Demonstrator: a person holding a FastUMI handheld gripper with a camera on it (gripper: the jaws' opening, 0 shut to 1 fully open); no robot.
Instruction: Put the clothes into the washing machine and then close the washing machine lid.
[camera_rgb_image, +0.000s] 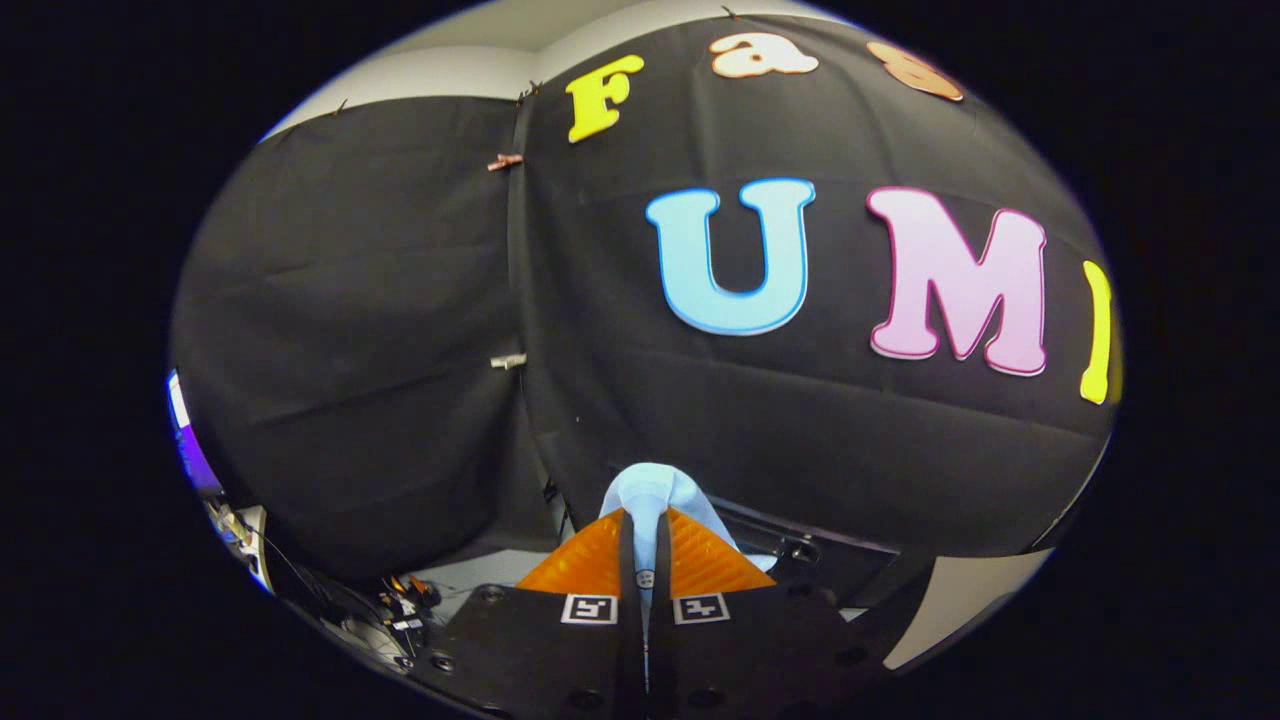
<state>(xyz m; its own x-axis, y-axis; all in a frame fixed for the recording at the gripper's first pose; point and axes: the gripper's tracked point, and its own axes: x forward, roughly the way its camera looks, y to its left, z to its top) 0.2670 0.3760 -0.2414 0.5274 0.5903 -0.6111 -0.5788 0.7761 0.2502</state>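
Note:
My gripper is shut on a light blue piece of clothing. The cloth bulges out above and ahead of the fingertips and a thin strip of it runs down between the two fingers. The gripper is raised and faces the booth's black cloth wall. Behind the fingers, low down, a dark edge with a metal fitting shows; I cannot tell whether it belongs to the washing machine.
Black cloth wall stands close ahead, with clips along its seam. Cables and small equipment lie on the floor to the lower left. A pale surface lies to the lower right.

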